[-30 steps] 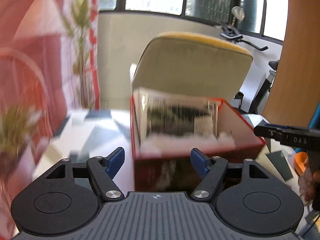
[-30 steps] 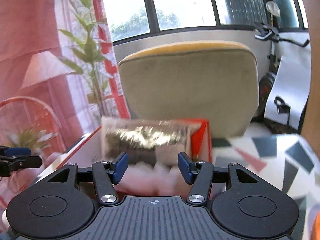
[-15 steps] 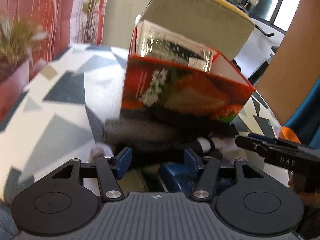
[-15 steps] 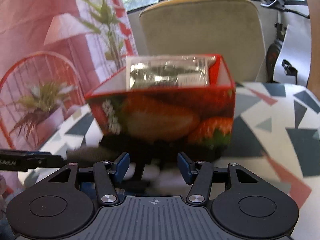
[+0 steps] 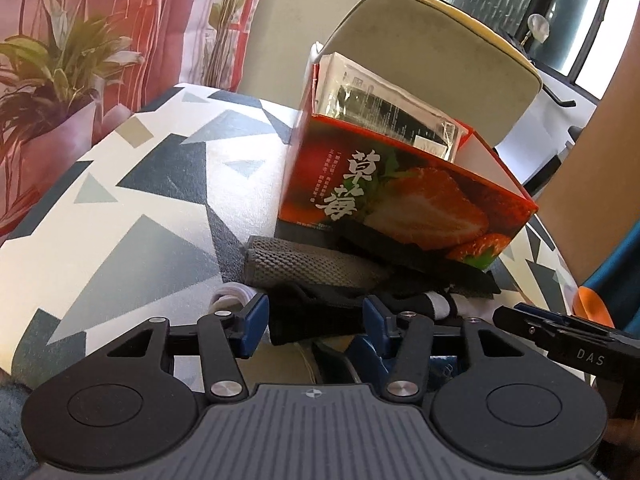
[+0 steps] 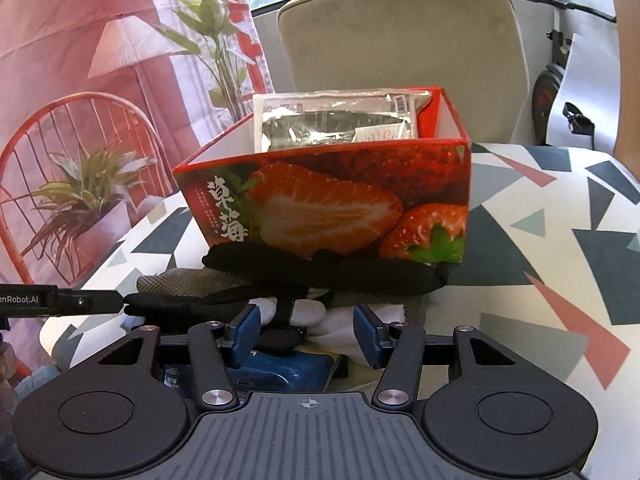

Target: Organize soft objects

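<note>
Left wrist view: the left gripper [image 5: 314, 318], jaws just narrowed yet released, straddles a black cloth [image 5: 316, 316] without pressing it. Beyond lie a grey cloth [image 5: 304, 266] and a strawberry box [image 5: 396, 196] with Chinese writing; "DAS" marks the right gripper [image 5: 560, 340].

Right wrist view: the right gripper [image 6: 306, 330] is released over white cloth [image 6: 310, 312], before the box [image 6: 332, 208] on the table [image 6: 560, 280]. A finger [image 6: 60, 300] at left reads "enRobot.AI".
</note>
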Demonstrator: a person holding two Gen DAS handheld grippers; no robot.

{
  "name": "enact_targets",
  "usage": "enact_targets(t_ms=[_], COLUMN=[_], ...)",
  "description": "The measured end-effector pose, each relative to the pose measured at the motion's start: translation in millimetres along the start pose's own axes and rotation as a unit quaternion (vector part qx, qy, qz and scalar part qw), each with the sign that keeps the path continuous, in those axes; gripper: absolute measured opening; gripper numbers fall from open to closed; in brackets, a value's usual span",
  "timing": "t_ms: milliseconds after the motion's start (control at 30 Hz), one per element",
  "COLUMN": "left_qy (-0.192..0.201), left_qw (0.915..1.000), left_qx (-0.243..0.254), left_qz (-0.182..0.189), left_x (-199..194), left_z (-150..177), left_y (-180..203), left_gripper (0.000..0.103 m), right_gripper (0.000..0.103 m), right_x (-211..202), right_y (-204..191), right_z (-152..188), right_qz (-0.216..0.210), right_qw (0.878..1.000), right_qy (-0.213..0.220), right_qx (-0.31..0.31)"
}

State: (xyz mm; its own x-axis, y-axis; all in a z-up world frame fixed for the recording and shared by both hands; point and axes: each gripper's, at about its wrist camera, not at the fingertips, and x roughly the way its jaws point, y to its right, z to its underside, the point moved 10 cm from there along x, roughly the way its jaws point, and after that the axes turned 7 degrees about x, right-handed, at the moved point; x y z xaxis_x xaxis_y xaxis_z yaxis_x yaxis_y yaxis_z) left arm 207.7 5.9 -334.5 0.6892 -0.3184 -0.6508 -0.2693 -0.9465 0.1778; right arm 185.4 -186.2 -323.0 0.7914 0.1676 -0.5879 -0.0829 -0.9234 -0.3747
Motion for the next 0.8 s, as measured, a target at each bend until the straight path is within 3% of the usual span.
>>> enact_targets(t_ms=[467,567,800], left_qy=[-0.012,-0.016,-0.037], left_qw=[0.9998,0.9995,0.9988], left_qx=[-0.015,-0.023,-0.026], left_qz=[0.002,0.014,0.02], left_x=[34,38,48], left_z=[2,6,15], left_y=[-5,-7,-8], left_gripper=[0.055,0.042,0.041], right_gripper=[0.05,0.052,0.054], right_x=[71,79,80], right_y=[-4,-4,-5], right_z=[-1,2,9], right_qz=[-0.008,-0.008,-0.012], right_qw=[0.999,0.999,0.999], right_qy=[-0.038,-0.04,-0.041], right_qx=[-0.007,0.0,0.008])
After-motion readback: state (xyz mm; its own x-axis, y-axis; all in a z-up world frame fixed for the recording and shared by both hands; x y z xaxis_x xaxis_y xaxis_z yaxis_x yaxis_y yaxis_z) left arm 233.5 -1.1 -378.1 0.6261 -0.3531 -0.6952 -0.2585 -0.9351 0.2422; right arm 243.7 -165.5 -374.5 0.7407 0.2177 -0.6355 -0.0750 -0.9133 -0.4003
